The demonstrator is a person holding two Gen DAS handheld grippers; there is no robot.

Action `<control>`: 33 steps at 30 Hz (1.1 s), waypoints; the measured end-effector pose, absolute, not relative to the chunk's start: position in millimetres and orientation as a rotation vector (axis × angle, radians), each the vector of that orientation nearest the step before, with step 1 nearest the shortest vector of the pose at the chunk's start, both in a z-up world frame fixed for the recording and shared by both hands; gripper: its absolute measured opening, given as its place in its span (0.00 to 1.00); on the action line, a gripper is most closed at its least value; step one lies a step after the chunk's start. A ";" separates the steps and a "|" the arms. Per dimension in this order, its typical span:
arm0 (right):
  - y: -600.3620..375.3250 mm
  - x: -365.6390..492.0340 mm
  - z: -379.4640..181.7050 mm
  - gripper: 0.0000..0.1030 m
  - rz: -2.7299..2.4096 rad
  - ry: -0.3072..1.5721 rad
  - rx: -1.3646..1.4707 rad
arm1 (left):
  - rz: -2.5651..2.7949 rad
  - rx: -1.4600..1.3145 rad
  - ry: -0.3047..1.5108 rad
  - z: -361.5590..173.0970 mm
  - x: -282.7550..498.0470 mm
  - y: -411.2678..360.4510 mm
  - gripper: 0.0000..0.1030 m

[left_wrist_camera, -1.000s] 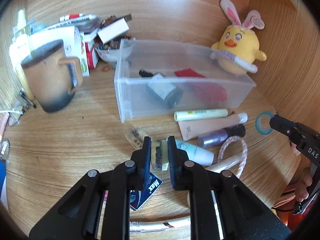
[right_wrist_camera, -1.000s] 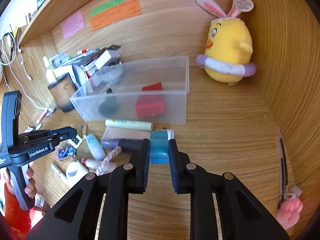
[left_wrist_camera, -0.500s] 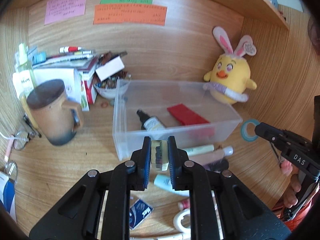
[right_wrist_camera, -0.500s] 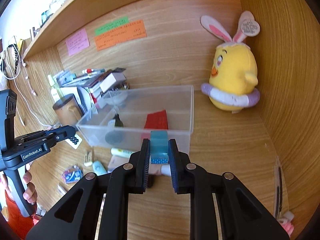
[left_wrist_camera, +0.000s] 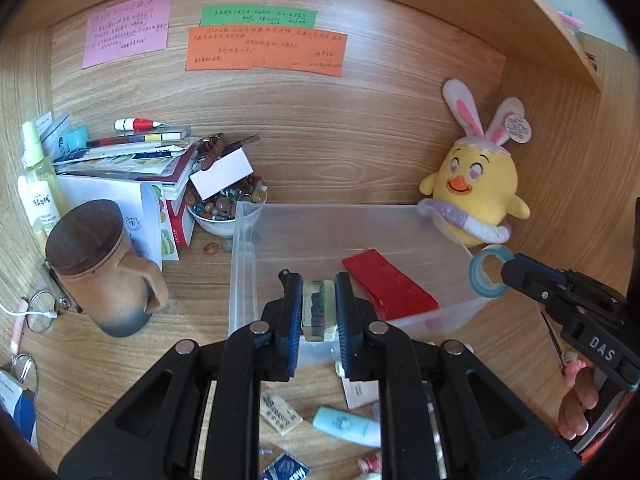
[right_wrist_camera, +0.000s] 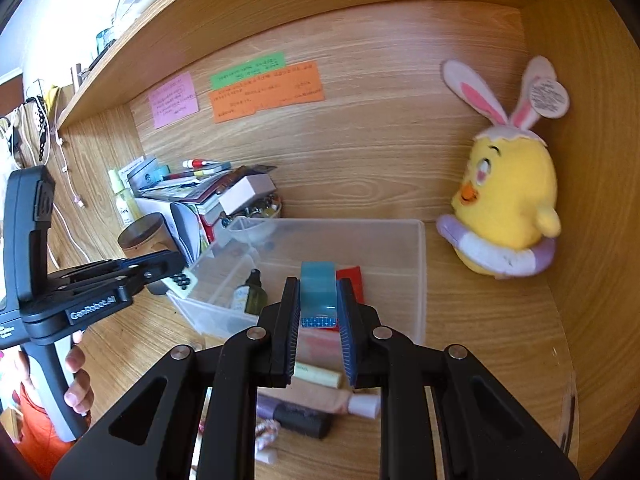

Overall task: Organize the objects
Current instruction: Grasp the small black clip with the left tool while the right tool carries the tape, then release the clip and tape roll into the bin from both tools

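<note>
Wooden desk (left_wrist_camera: 120,360), clear bin (left_wrist_camera: 240,280), tape roll (right_wrist_camera: 318,292) gripped

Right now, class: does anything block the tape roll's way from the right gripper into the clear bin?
Nothing visible does. The right gripper holds the blue tape roll over the clear bin's open top; only a red box and small bottle lie inside.
</note>
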State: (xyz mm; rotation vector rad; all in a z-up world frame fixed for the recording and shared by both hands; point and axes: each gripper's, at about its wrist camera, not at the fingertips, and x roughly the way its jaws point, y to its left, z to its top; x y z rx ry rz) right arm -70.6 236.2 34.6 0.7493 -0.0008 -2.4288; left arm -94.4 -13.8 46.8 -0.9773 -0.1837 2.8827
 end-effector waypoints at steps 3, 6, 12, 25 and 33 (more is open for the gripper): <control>225.9 -80.3 34.5 0.16 -2.412 0.011 0.760 | 2.879 -1.000 -0.191 43.4 -106.3 -15.9 0.15; 213.1 -90.2 30.4 0.16 -2.399 0.036 0.787 | 2.891 -1.010 -0.180 40.5 -114.6 -15.7 0.15; 189.6 -106.7 15.7 0.16 -2.389 0.103 0.837 | 2.890 -1.063 -0.168 28.7 -128.6 -16.2 0.15; 187.6 -140.7 -21.2 0.16 -2.371 0.107 1.048 | 2.840 -1.112 -0.174 18.4 -120.8 -19.9 0.46; 182.5 -135.3 -20.3 0.27 -2.366 0.161 1.060 | 2.829 -1.132 -0.148 15.6 -106.8 -24.6 0.64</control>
